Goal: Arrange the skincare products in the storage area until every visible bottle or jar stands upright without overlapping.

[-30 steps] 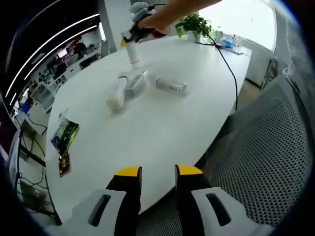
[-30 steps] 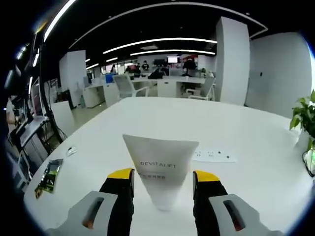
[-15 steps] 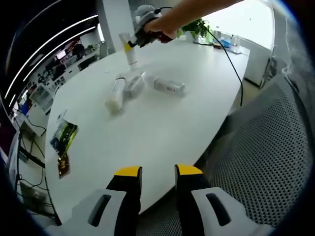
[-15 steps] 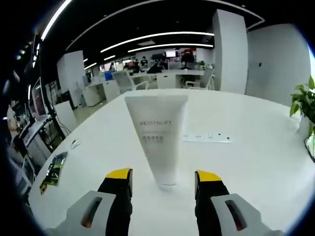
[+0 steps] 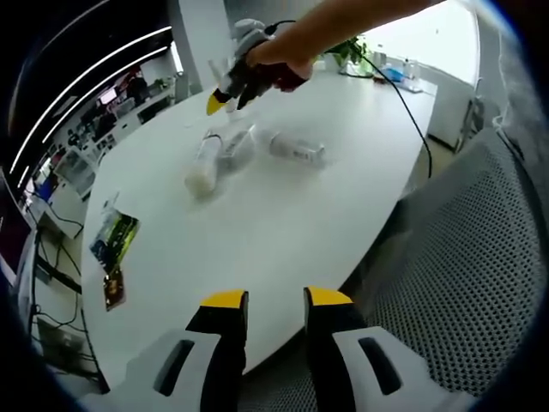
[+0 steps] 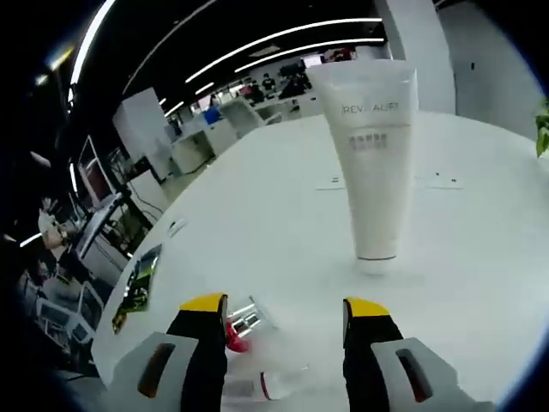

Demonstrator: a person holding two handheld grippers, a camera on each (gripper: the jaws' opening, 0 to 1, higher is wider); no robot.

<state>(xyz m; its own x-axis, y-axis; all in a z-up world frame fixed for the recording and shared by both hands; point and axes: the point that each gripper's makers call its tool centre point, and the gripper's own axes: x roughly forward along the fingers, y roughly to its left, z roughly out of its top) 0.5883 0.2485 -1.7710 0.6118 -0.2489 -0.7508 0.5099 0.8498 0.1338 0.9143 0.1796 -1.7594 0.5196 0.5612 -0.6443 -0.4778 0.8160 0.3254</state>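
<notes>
A white REVITALIFT tube (image 6: 371,172) stands upright on its cap on the white table (image 6: 283,215), free of any grip. My right gripper (image 6: 285,305) is open, pulled back from the tube and tilted down over lying products: a clear bottle with a red part (image 6: 243,323) sits between its jaws. In the left gripper view a hand holds that right gripper (image 5: 225,96) above three lying products: a white tube (image 5: 203,165), a clear bottle (image 5: 237,146) and a white bottle (image 5: 297,150). My left gripper (image 5: 277,298) hovers by the table's near edge, jaws slightly apart with nothing between them.
Printed packets (image 5: 112,237) lie near the table's left edge, one of them a green packet (image 6: 137,287). A mesh chair (image 5: 480,283) stands close on the right. A black cable (image 5: 403,120) runs across the table toward a plant (image 5: 343,43). A flat white strip (image 6: 429,180) lies behind the tube.
The right gripper let the tube stand, drew back from it and swung down toward the lying bottles. The left gripper stayed put.
</notes>
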